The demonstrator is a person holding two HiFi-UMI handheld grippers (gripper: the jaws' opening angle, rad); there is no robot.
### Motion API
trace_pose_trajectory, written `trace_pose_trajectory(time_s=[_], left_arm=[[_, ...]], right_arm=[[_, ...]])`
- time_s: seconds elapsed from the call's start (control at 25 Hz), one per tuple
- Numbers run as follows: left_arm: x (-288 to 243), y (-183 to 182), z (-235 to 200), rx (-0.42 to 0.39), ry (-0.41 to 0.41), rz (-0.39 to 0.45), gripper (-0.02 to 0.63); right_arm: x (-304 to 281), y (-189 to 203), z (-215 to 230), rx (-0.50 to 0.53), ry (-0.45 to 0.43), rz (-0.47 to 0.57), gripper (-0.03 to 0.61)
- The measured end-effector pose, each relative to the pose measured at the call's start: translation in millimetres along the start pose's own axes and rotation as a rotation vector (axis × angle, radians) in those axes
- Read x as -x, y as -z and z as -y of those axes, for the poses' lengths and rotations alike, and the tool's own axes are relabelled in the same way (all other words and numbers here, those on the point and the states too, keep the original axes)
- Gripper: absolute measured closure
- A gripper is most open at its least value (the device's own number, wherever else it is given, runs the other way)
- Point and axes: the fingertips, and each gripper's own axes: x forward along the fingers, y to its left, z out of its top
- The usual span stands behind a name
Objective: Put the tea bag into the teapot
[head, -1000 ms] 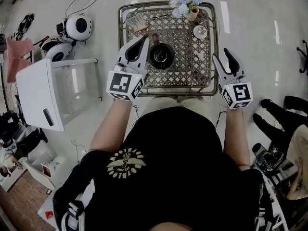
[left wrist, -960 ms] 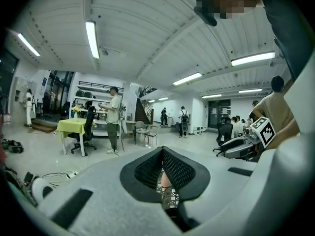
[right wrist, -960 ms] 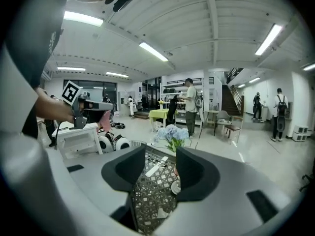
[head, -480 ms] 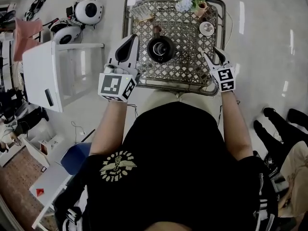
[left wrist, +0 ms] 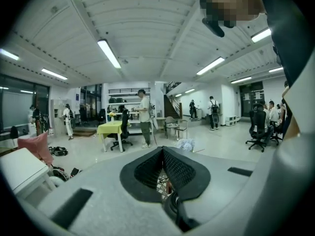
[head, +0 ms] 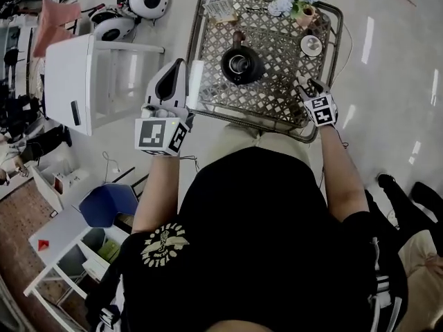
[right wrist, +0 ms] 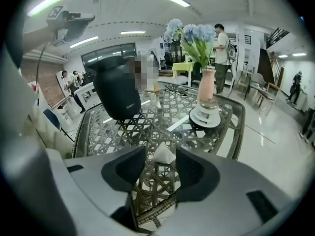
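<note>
Left tool (head: 177, 68): my arm bent, tool raised, jaws together. Right tool (head: 309, 88): my arm extended, tool low, jaws apart.

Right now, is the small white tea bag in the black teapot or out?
Out: the tea bag lies on the lattice table before the open right gripper, apart from the teapot.

**Clear lattice down the middle, blocked on both sides**

In the right gripper view, bare table (right wrist: 147, 127) runs from bottom centre up to mid-frame, with only the tea bag (right wrist: 163, 154) lying in that lane. The teapot (right wrist: 117, 90) walls off the upper left. The dish (right wrist: 205, 116) and flower vase (right wrist: 206, 85) close the right.
</note>
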Motion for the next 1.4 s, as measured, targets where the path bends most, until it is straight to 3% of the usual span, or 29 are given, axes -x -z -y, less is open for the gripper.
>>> trace_pose_trajectory(time_s=[0.28, 0.32, 0.36, 0.48, 0.56, 0.92, 1.4], left_arm=[[31, 10, 3, 0.005, -0.074, -0.024, 0.618], [34, 10, 4, 0.002, -0.080, -0.024, 0.618], [37, 9, 5, -0.001, -0.085, -0.024, 0.618], [43, 9, 7, -0.004, -0.094, -0.018, 0.618], [43, 9, 10, 0.001, -0.089, -0.013, 0.618], [4, -16, 39, -0.017, 0.058, 0.061, 0.618], [-16, -32, 13, -0.007, 0.182, 0.101, 0.618]], right_arm=[[-26, 9, 0, 0.083, -0.033, -0.056, 0.411], [-28, 9, 2, 0.107, -0.027, -0.066, 0.429], [-29, 9, 2, 0.128, -0.024, -0.070, 0.519], [-22, 2, 2, 0.142, -0.023, -0.039, 0.548], [-9, -8, 2, 0.098, -0.017, 0.011, 0.551], [59, -46, 8, -0.038, 0.026, 0.174, 0.552], [155, -111, -17, -0.143, 0.101, 0.403, 0.552]])
